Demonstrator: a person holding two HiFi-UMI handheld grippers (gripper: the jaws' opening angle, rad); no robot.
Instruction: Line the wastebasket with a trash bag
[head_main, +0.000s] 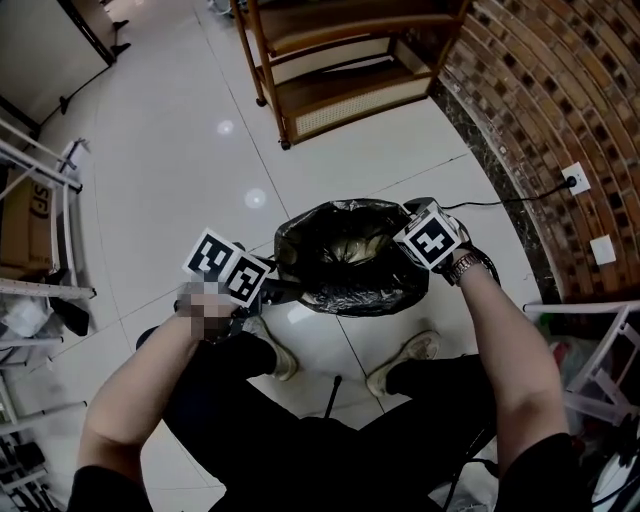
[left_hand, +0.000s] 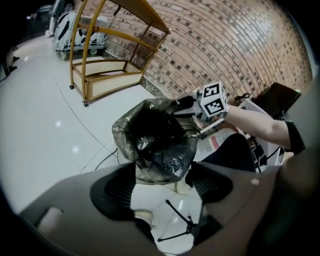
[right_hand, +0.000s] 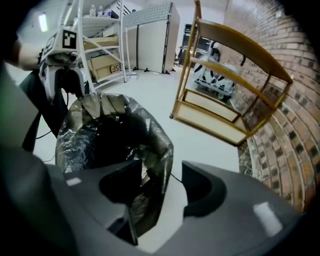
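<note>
Looking down from your head camera, you see the wastebasket (head_main: 350, 298) standing on the floor just in front of your feet. A black trash bag (head_main: 340, 235) sits in it, its crinkled film folded out over the rim and down the sides. The inside of the bag is a dark hollow, and you cannot tell whether anything lies in it.

Your left gripper (left_hand: 162, 176) is at the near left side of the rim. Its jaws stand apart, and the bag's draped edge lies between their tips without being pinched. Your right gripper (right_hand: 161, 175) is at the right side of the rim, also released. A fold of bag lies against its left jaw, with a clear gap to the other.

Glossy white floor tiles (head_main: 180, 150) spread all around. A wooden shelf cart (head_main: 340, 60) stands beyond the basket. A curved brick wall (head_main: 560, 90) with a socket (head_main: 575, 178) rises on the right, and metal racking (head_main: 40, 200) holding a cardboard box (head_main: 25, 230) stands on the left.
</note>
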